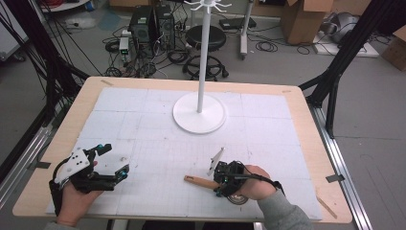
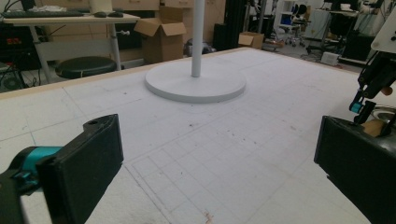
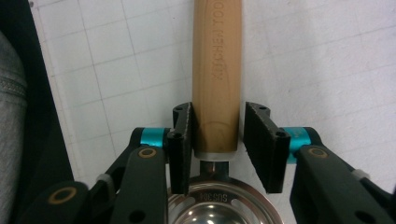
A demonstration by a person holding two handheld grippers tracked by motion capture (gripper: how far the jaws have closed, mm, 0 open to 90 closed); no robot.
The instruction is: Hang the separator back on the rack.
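Note:
A kitchen tool with a wooden handle [image 1: 198, 181] [image 3: 217, 60] and a steel head [image 1: 237, 198] [image 3: 219, 205] lies flat on the white gridded mat near the table's front edge. My right gripper [image 1: 218, 180] [image 3: 218, 140] straddles the handle's lower end, close to the steel head. Its left pad [image 3: 183, 135] touches the wood and a thin gap shows at the other pad. My left gripper [image 1: 114, 160] [image 2: 215, 163] rests at the front left of the mat, held in a hand. It is wide open with nothing between its jaws.
A white stand with a round base [image 1: 198, 115] [image 2: 196, 84] and tall pole [image 1: 203, 52] rises at the mat's far middle. The wooden table rim [image 1: 321, 143] frames the mat. Beyond the table are a stool [image 1: 206, 38], computers and cardboard boxes [image 1: 301, 19].

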